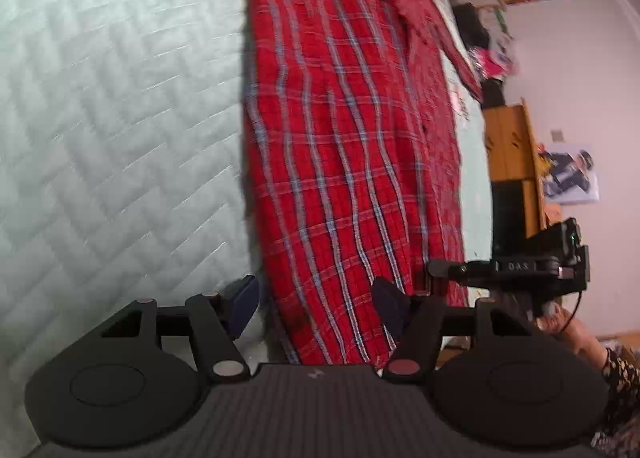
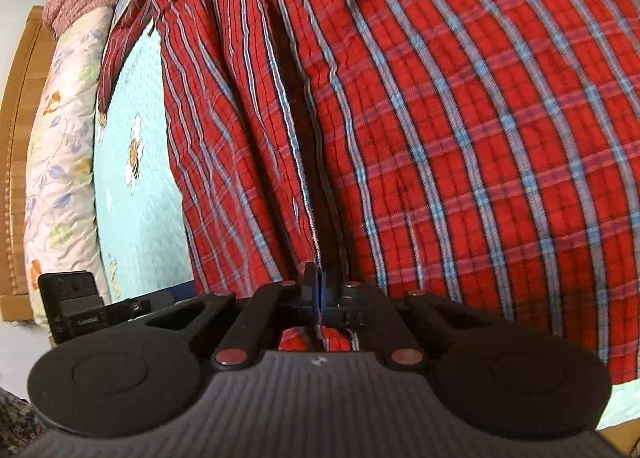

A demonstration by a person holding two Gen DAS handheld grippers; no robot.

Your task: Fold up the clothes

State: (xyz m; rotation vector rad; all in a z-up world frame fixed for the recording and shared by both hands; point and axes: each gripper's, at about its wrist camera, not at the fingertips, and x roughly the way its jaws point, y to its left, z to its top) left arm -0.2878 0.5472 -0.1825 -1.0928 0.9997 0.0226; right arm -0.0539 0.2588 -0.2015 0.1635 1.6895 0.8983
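Right gripper (image 2: pixel 319 290) pinches the red plaid shirt (image 2: pixel 460 138); left gripper (image 1: pixel 316 304) gapes empty over its hem.

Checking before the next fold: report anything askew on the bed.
The red plaid shirt lies rumpled, with one sleeve trailing off crooked toward the bed's far edge. No damage shows.

Two handheld grippers, both matte black. On each, a ribbed grey-black body at the bottom edge, with a small pale mark in the middle. Round black discs on both sides, each with a shallow circle inside. Angled black link arms with round silver or reddish pins. Dark blue pads on the fingers (image 1: pixel 244 300) of the left gripper (image 1: pixel 316 300). On the right gripper (image 2: pixel 319 290), black fingers. A patterned dark sleeve (image 1: pixel 622 382) at the lower right of the left view.
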